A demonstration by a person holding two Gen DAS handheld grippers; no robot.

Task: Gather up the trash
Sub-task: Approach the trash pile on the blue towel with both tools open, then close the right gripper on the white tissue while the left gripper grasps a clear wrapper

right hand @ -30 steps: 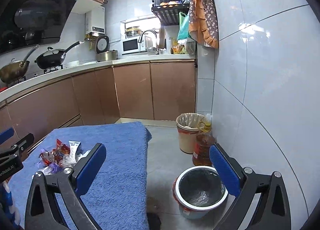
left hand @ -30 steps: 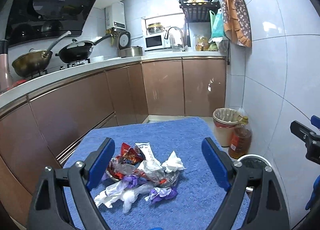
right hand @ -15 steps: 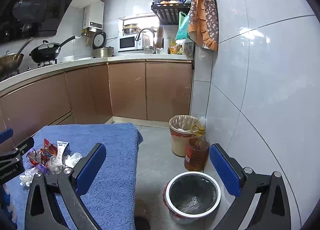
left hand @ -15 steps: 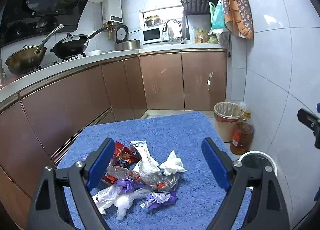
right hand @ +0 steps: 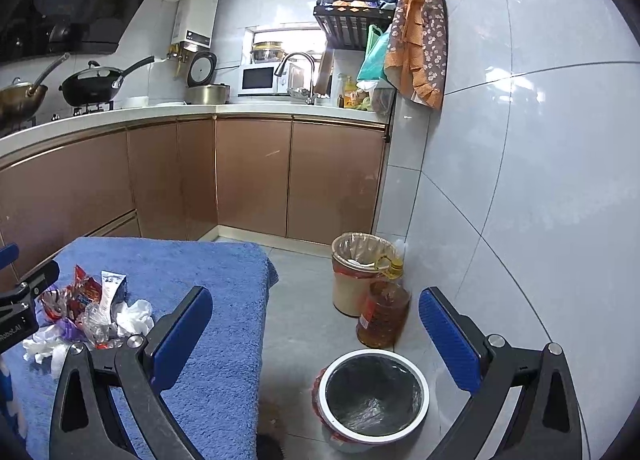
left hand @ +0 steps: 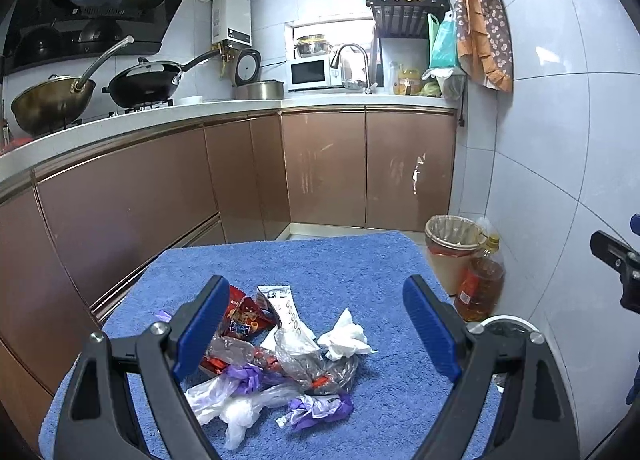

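A pile of trash (left hand: 276,364) lies on the blue towel (left hand: 320,264) that covers the desk: a red snack wrapper (left hand: 244,318), a white tissue (left hand: 346,338) and purple bags (left hand: 320,410). The left gripper (left hand: 316,330) hangs over the pile with its fingers spread wide, holding nothing. The right gripper (right hand: 316,332) is spread wide too, above the white-rimmed bin (right hand: 374,394) on the floor beside the desk.

White-tiled kitchen walls (right hand: 540,140), copper cabinets (left hand: 320,168), grey floor (right hand: 296,300), bright window (left hand: 328,26).
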